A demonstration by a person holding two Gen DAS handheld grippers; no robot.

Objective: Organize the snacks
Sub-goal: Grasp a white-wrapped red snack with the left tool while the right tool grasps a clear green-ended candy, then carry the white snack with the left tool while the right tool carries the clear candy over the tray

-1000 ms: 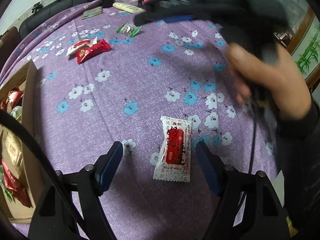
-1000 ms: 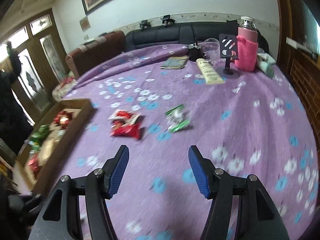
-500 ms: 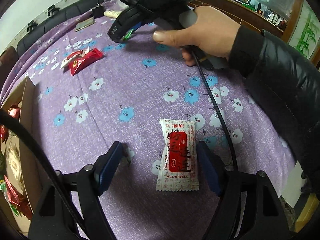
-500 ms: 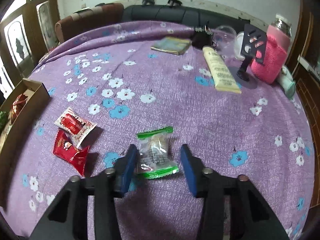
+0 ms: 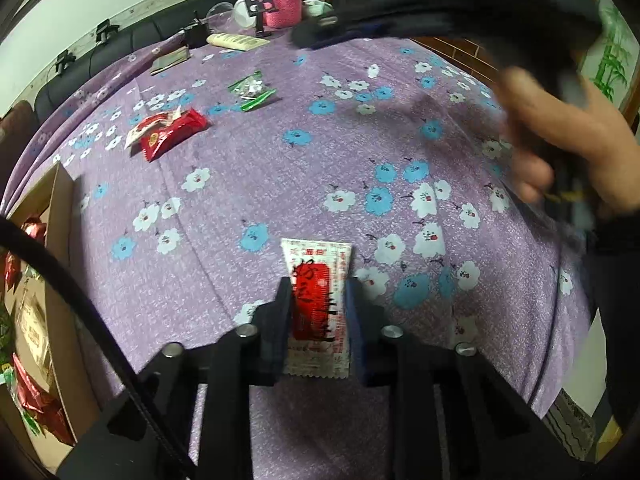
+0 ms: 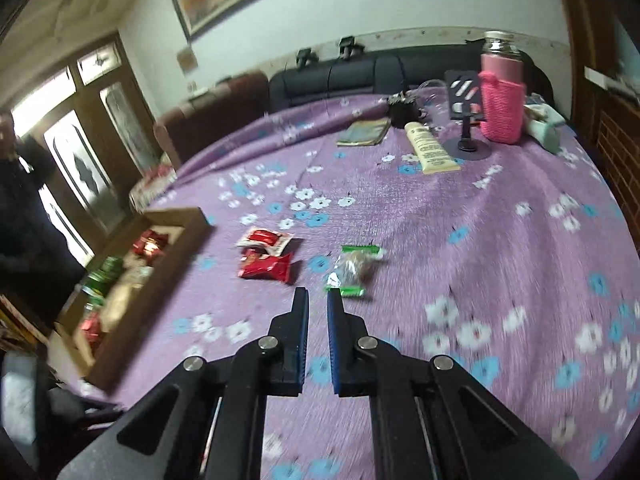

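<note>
My left gripper (image 5: 318, 300) is shut on a white and red snack packet (image 5: 318, 304) on the purple flowered cloth. My right gripper (image 6: 318, 308) is shut and empty, raised above the cloth; it shows blurred at the top right of the left wrist view (image 5: 460, 4). A green-ended clear snack (image 6: 354, 270) lies just ahead of it, untouched, also in the left wrist view (image 5: 252, 90). Two red packets (image 6: 266, 254) lie left of it, seen too in the left wrist view (image 5: 166, 132). A cardboard box (image 6: 168, 268) with snacks sits at the left, also at the left wrist view's left edge (image 5: 60, 264).
At the far side stand a pink-sleeved bottle (image 6: 502, 96), a black phone stand (image 6: 466, 120), a cream tube (image 6: 430, 152) and a flat booklet (image 6: 364, 132). A dark sofa (image 6: 360, 76) runs behind. The table edge falls away at right (image 5: 576, 360).
My left gripper closed on the white and red packet. My right gripper had closed around the green-ended snack, then pulled back and up, shut with nothing in it; the snack stays on the cloth.
</note>
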